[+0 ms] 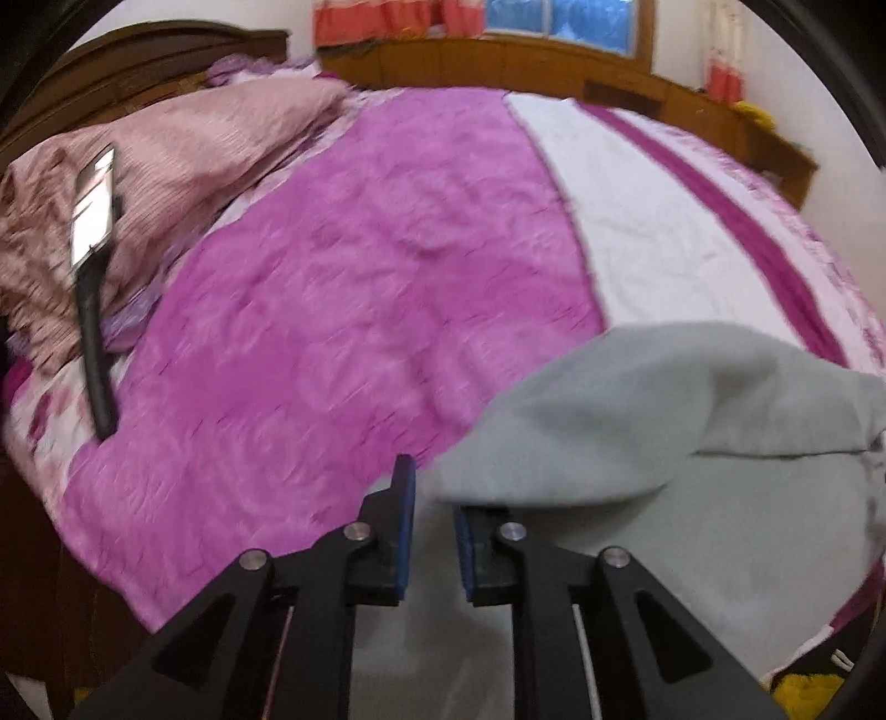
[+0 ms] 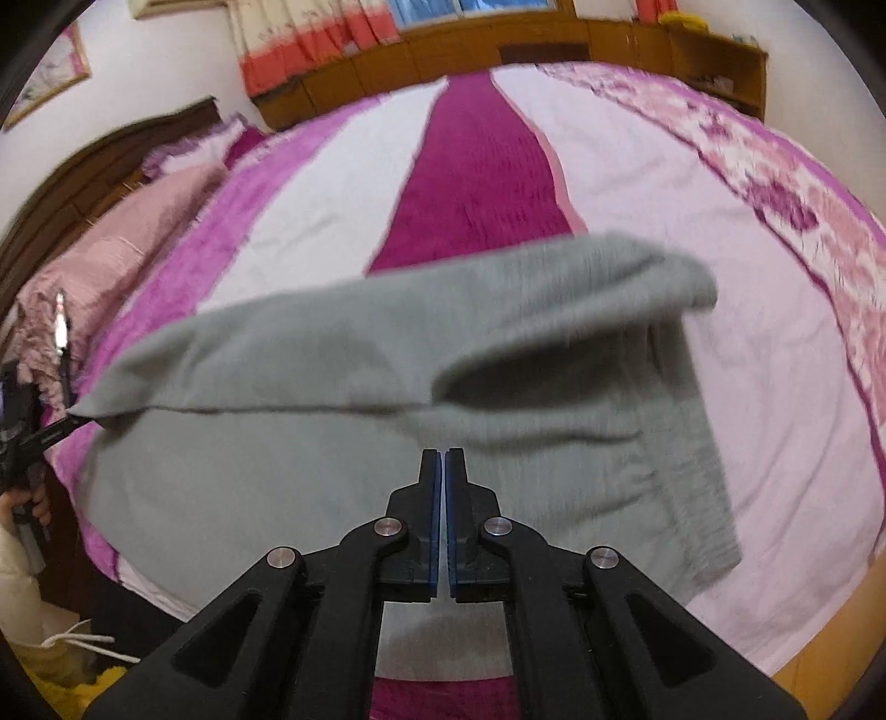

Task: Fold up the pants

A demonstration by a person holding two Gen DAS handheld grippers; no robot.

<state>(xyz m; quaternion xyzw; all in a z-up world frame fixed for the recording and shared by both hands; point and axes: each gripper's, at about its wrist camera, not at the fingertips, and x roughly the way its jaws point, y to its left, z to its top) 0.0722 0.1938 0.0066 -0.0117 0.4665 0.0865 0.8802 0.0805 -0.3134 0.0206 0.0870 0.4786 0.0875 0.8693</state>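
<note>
The grey pants [image 2: 343,471] lie on the bed, with their far part folded over toward me in a raised flap [image 2: 498,310]. In the left wrist view the pants [image 1: 664,471] fill the lower right. My left gripper [image 1: 434,487] is slightly open at the pants' left edge, with the right finger tucked under the grey fabric. My right gripper [image 2: 444,459] is shut with nothing between its blue pads, above the pants' middle. The left gripper also shows at the far left of the right wrist view [image 2: 61,426], at the pants' corner.
The bed has a pink, white and magenta striped cover [image 1: 343,310]. A pink pillow [image 1: 166,144] with a phone on a black holder [image 1: 94,205] lies at the left. A wooden headboard [image 2: 111,155] and a wooden ledge [image 2: 498,50] border the bed.
</note>
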